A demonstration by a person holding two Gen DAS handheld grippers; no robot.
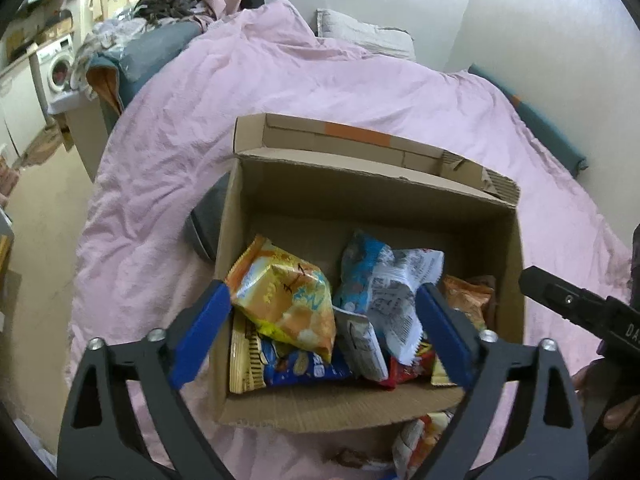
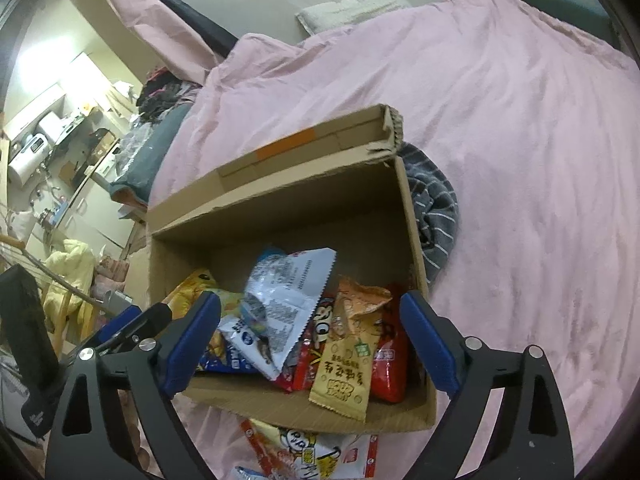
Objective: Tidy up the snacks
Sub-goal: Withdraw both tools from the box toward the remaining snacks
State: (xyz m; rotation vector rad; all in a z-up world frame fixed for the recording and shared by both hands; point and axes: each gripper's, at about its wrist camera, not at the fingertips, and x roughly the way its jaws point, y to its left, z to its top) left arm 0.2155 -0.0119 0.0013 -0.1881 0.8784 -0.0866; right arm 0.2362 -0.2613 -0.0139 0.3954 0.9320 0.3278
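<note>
I hold my left gripper (image 1: 324, 320) and right gripper (image 2: 310, 340) released, low in frame, over the snack-filled brown cardboard box (image 1: 400, 200) on the pink bedspread (image 1: 280, 92).

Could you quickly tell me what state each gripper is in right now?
Left gripper: open, holding nothing, above the cardboard box.
Right gripper: open, holding nothing, above the same box.

Pink duvet (image 1: 320, 92), washing machine (image 1: 58, 68)

Black triangular-cutout arms on left gripper (image 1: 324, 322) and right gripper (image 2: 310, 334), blue finger pads (image 1: 202, 330), silver screws (two per side).
</note>
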